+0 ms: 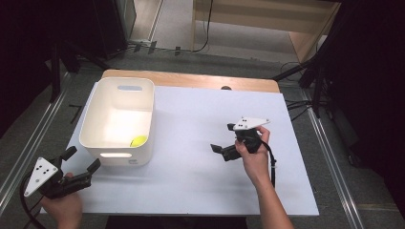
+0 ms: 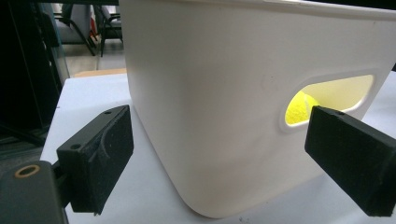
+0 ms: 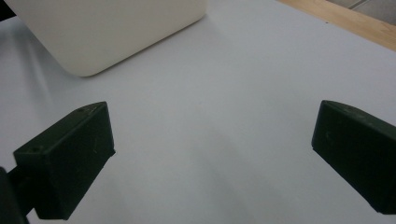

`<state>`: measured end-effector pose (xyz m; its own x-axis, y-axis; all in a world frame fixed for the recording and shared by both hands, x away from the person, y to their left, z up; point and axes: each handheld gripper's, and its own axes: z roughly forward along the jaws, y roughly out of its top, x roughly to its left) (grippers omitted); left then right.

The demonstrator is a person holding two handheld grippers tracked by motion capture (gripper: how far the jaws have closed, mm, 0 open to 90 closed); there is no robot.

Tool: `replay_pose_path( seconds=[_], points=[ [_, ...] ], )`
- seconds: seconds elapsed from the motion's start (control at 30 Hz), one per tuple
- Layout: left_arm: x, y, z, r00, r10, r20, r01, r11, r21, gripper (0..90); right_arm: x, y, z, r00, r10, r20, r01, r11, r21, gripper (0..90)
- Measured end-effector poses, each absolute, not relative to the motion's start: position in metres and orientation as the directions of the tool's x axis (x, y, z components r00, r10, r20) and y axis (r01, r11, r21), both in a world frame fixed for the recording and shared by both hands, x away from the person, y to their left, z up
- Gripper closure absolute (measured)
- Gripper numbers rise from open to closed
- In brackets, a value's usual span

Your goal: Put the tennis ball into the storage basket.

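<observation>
- High view: the white bin (image 1: pixel 118 121) stands on the left part of the bench (image 1: pixel 200 143), with the yellow ball (image 1: pixel 139 141) lying in its near right corner. The left gripper (image 1: pixel 82 160) hovers just off the bin's near left corner, fingers apart and empty. The right gripper (image 1: pixel 218 151) hangs well apart from the bin over bare bench, pointing toward it.
- Handling call: the bin looks like stiff, smooth, light plastic, likely slippery on its flat walls. The rim or the handle slot is the better place to bite. The ball looks fuzzy, light and grippy, but prone to roll.
- Left gripper view: here's what the top camera can't give, the near wall of the bin (image 2: pixel 219 102) close up, with the ball (image 2: pixel 299 108) peeking through the handle slot (image 2: pixel 327 95). Both fingers (image 2: pixel 100 158) stand wide, either side of the bin's corner, touching nothing.
- Right gripper view: fingers (image 3: pixel 70 163) spread wide over empty bench (image 3: pixel 224 107), a rounded corner of the bin (image 3: pixel 107 32) beyond. No ball from this angle.
</observation>
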<state>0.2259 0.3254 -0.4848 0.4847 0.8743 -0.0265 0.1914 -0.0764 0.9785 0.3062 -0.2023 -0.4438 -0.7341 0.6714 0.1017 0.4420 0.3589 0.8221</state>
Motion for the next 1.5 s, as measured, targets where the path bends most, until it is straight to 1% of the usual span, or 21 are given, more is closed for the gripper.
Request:
replay_pose_path(
  seconds=[0.5, 0.7, 1.03, 1.5],
  points=[
    [0.226, 0.325, -0.485, 0.485, 0.874, -0.028, 0.195, -0.077, 0.978, 7.9, 0.287, -0.240, -0.462, -0.680, 0.720, 0.136, 0.468, 0.284, 0.837, 0.0],
    [0.225, 0.326, -0.485, 0.490, 0.871, -0.033, 0.195, -0.072, 0.978, 7.9, 0.280, -0.252, -0.466, -0.660, 0.741, 0.124, 0.473, 0.282, 0.835, 0.0],
    [0.226, 0.326, -0.485, 0.492, 0.871, -0.021, 0.194, -0.087, 0.977, 7.9, 0.264, -0.282, -0.477, -0.613, 0.776, 0.147, 0.485, 0.223, 0.846, 0.0],
    [0.225, 0.326, -0.485, 0.494, 0.869, -0.031, 0.195, -0.075, 0.978, 7.9, 0.236, -0.325, -0.506, -0.519, 0.832, 0.195, 0.500, 0.111, 0.859, 0.0]
  ],
)
